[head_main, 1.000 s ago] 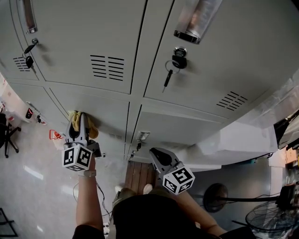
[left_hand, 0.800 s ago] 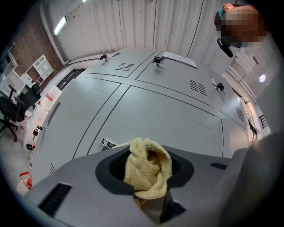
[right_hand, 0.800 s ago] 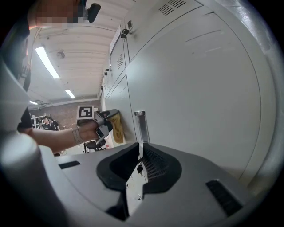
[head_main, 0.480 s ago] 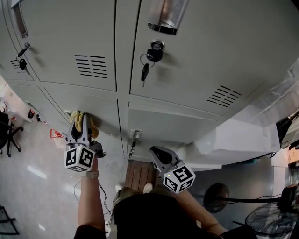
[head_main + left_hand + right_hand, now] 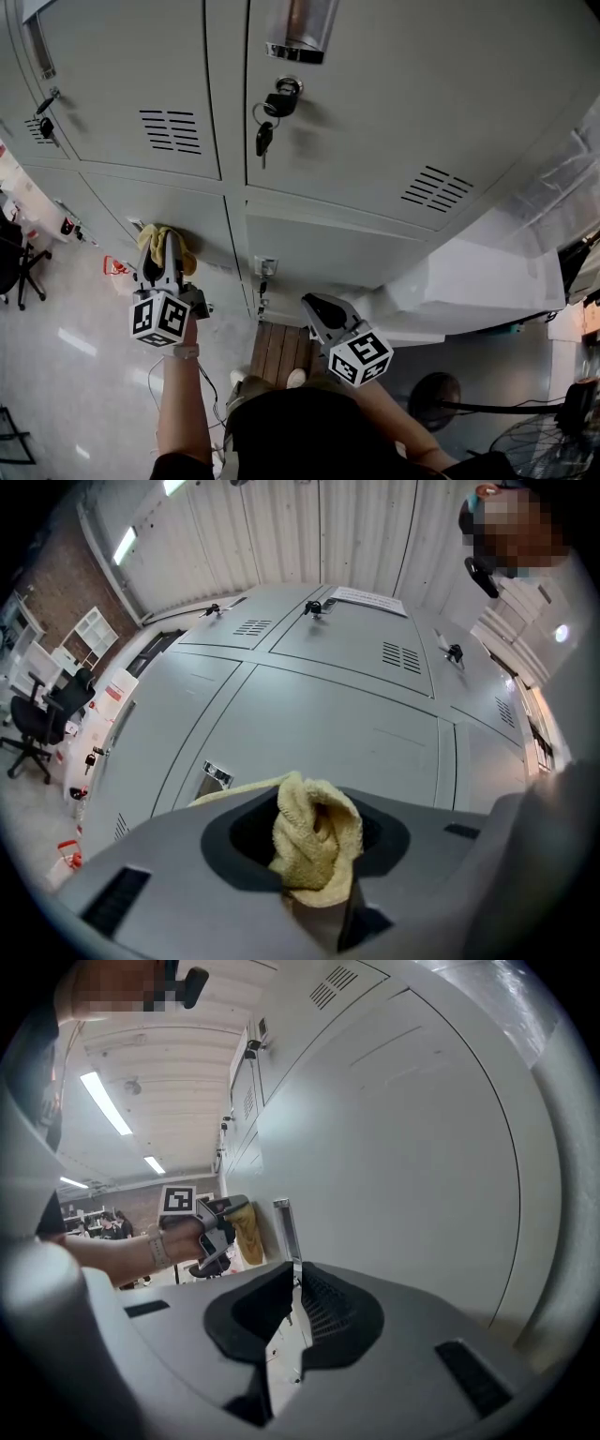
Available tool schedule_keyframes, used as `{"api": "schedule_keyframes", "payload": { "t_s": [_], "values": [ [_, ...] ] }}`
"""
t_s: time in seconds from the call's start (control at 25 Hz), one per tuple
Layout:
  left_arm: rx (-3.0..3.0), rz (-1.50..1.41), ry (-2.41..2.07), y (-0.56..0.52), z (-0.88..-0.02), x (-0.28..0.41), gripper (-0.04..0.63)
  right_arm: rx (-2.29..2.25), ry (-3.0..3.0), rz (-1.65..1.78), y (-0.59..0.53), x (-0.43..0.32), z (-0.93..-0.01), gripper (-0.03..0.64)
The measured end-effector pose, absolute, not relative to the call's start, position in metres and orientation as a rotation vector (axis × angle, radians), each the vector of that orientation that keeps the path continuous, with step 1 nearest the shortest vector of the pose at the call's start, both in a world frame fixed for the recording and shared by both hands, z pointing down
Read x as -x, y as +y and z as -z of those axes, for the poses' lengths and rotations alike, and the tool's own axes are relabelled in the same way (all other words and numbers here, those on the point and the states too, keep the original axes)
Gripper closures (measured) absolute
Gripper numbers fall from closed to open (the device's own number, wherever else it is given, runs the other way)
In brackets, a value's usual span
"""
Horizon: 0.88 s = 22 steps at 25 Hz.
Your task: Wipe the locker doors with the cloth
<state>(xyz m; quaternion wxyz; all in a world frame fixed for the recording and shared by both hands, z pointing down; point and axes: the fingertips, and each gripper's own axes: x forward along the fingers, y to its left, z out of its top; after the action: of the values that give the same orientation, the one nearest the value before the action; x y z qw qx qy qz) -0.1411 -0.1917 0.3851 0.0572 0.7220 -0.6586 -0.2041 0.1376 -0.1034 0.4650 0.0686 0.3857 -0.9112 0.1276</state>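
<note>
L gripper [image 5: 159, 249] fingers clamped on yellow cloth [image 5: 314, 841], bunched btwn them & up against lower locker door [image 5: 192, 214]. R gripper [image 5: 313, 308] fingers closed, holding nothing, well apart from cloth

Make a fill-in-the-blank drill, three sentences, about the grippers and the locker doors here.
The left gripper is shut on a cloth whose colour is ____.
The right gripper, jaws together, holds ____.
A ____ hangs from the lock on the upper locker door.
Missing words: yellow; nothing; key.
</note>
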Motion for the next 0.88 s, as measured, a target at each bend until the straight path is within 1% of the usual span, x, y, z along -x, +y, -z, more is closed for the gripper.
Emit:
{"api": "schedule_keyframes", "payload": {
  "t_s": [0.4, 0.88],
  "values": [
    [-2.106, 0.588, -2.055, -0.183, -0.400, 0.160, 0.472, -1.144, -2.743, -0.384, -0.101, -0.135, -0.466, 0.578],
    [-2.060, 0.508, -2.069, -0.188, -0.425, 0.192, 0.474, -1.143, -2.730, -0.380, -0.100, -0.110, -0.467, 0.578]
  ]
}}
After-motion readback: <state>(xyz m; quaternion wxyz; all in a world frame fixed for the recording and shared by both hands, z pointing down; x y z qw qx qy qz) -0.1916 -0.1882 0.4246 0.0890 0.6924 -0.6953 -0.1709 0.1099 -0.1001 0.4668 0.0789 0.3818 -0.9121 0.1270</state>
